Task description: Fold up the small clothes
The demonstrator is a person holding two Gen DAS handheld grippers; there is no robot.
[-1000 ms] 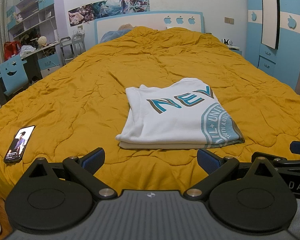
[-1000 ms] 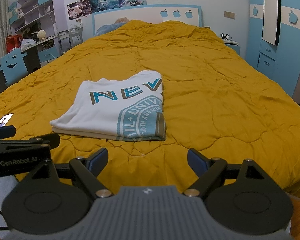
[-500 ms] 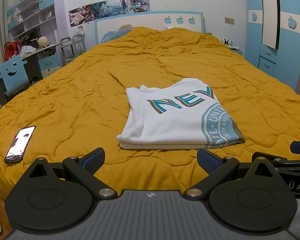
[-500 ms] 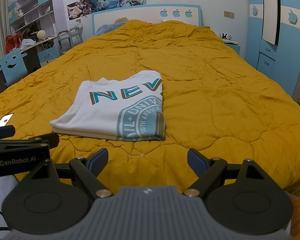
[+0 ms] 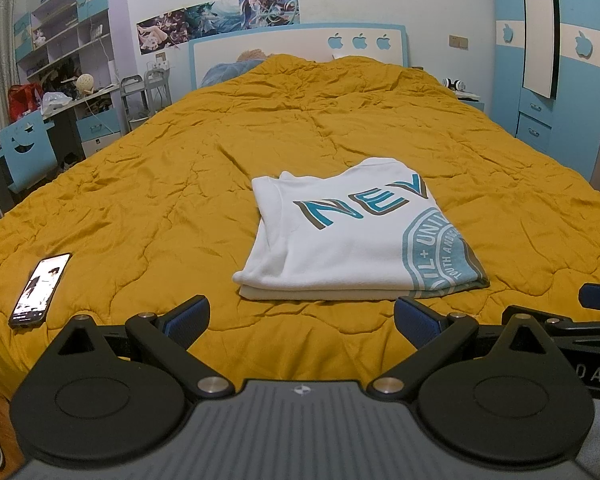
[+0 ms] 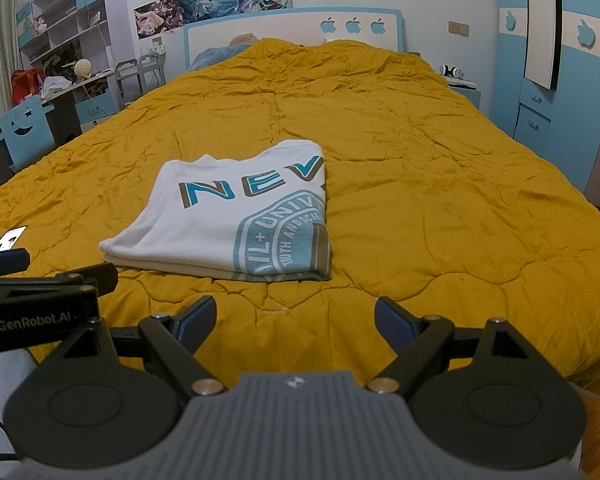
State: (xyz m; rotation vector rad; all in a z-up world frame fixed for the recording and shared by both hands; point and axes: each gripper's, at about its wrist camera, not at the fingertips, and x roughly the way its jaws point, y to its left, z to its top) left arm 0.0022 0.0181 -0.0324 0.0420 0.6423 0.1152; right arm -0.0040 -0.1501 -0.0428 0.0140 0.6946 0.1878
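Observation:
A white T-shirt with teal lettering and a round teal print lies folded into a neat rectangle on the mustard quilt. The same T-shirt sits left of centre in the right wrist view. My left gripper hangs open just short of the shirt's near edge, nothing between its blue-padded fingers. My right gripper is also open and empty, held over the quilt to the right of the shirt's near corner. Both grippers stay apart from the cloth.
A phone with a lit screen lies on the quilt at the near left. A desk and blue chair stand left of the bed, a blue wardrobe on the right. The headboard is far behind.
Both grippers and the folded shirt have held still. Only the picture on the phone's screen has changed.

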